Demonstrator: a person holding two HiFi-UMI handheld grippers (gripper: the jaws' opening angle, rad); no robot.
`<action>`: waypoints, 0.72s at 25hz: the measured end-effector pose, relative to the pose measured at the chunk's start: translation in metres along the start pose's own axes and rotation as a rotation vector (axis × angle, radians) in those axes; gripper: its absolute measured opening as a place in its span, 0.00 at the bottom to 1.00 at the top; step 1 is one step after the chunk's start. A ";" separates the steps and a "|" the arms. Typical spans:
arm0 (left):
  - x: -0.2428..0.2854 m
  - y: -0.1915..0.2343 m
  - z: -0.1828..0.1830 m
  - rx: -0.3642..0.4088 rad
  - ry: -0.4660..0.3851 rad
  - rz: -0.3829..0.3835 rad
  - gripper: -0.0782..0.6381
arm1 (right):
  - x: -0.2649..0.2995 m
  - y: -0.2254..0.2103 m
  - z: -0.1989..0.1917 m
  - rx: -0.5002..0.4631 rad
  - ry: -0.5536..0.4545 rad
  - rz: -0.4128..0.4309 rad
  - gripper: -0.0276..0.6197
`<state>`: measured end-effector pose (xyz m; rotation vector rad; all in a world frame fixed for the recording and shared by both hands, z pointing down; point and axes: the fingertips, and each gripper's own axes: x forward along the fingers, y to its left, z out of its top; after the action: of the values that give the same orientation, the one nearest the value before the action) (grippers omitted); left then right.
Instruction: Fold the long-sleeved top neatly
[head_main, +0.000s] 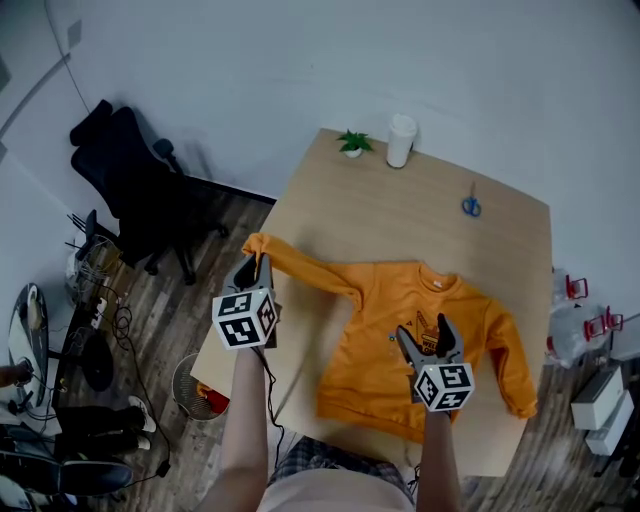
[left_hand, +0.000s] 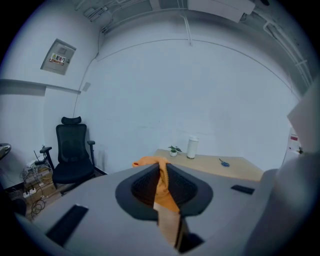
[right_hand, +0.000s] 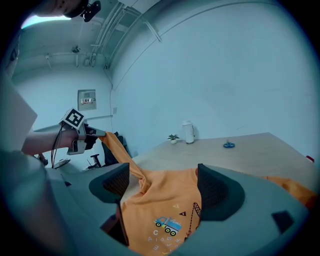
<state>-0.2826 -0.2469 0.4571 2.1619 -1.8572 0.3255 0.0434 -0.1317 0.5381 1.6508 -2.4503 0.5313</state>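
Observation:
An orange long-sleeved top lies face up on the wooden table, with a printed picture on its chest. My left gripper is shut on the end of the top's left-hand sleeve and holds it lifted off the table, so the sleeve stretches up from the shoulder. In the right gripper view that raised sleeve runs up to the left gripper. My right gripper hovers open over the chest of the top, nothing between its fingers. The other sleeve lies flat at the right.
At the table's far edge stand a small potted plant and a white bottle; blue scissors lie to the right. A black office chair stands on the floor at the left, with a wire basket below it.

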 end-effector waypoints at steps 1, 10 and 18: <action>-0.001 0.001 0.004 0.005 -0.006 -0.002 0.17 | -0.001 -0.001 0.000 0.001 -0.002 -0.003 0.68; 0.003 -0.083 0.039 0.084 -0.090 -0.190 0.17 | -0.025 -0.014 0.004 0.010 -0.020 -0.060 0.68; 0.008 -0.240 0.034 0.167 -0.096 -0.478 0.17 | -0.069 -0.048 -0.005 0.043 -0.026 -0.171 0.68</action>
<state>-0.0446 -0.2325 0.4138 2.6846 -1.3303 0.2847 0.1144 -0.0862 0.5314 1.8731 -2.3017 0.5443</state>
